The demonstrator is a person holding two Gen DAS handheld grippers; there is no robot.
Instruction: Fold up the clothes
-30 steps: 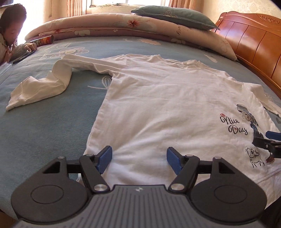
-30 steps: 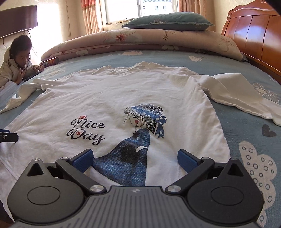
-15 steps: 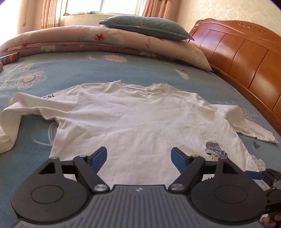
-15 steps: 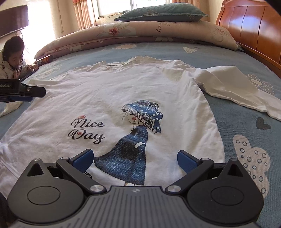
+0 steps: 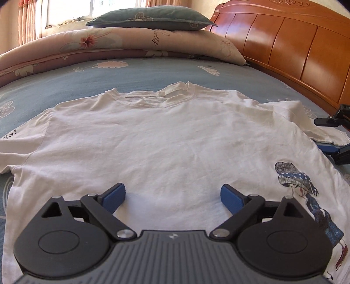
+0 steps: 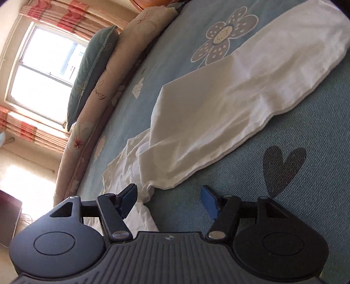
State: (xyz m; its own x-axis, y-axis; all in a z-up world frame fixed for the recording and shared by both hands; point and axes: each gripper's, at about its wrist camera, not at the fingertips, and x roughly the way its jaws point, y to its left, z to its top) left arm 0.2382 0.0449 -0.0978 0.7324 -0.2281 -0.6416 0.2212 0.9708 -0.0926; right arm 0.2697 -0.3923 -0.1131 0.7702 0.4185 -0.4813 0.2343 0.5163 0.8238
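The white long-sleeved T-shirt (image 5: 166, 139) lies print side up on the blue patterned bed sheet (image 5: 135, 72), its collar (image 5: 161, 97) at the far end toward the rolled floral quilt (image 5: 122, 43) and the green pillow (image 5: 151, 18), with the girl-in-a-hat print (image 5: 306, 196) at the near right of its body. Its right sleeve (image 6: 229, 102) sprawls out to the side in loose folds across the sheet, near the wooden headboard (image 5: 295, 50). Our left gripper (image 5: 172, 196) hovers over the lower middle of the shirt body with its jaws opening, already spread wide, and only flat cloth under the gap — nothing pinched. Our right gripper (image 6: 168, 203), rolled on its side, is at the root of that sleeve with its jaws closing; the bunched edge of cloth sits just beside the left pad, and we judge that the pads do not yet press on it. From here we see a few ways to go wrong. If the right jaws finish closing where they are, they may catch only a thin wrinkle, or the bed sheet along with it, so the sleeve would slip out or drag the sheet when we carry it over. The sleeve is doubled on itself, and lifting one layer alone would leave a twist inside the fold. And with the left jaws free of the body, nothing anchors the shirt — a pull on the sleeve could skew the whole garment.
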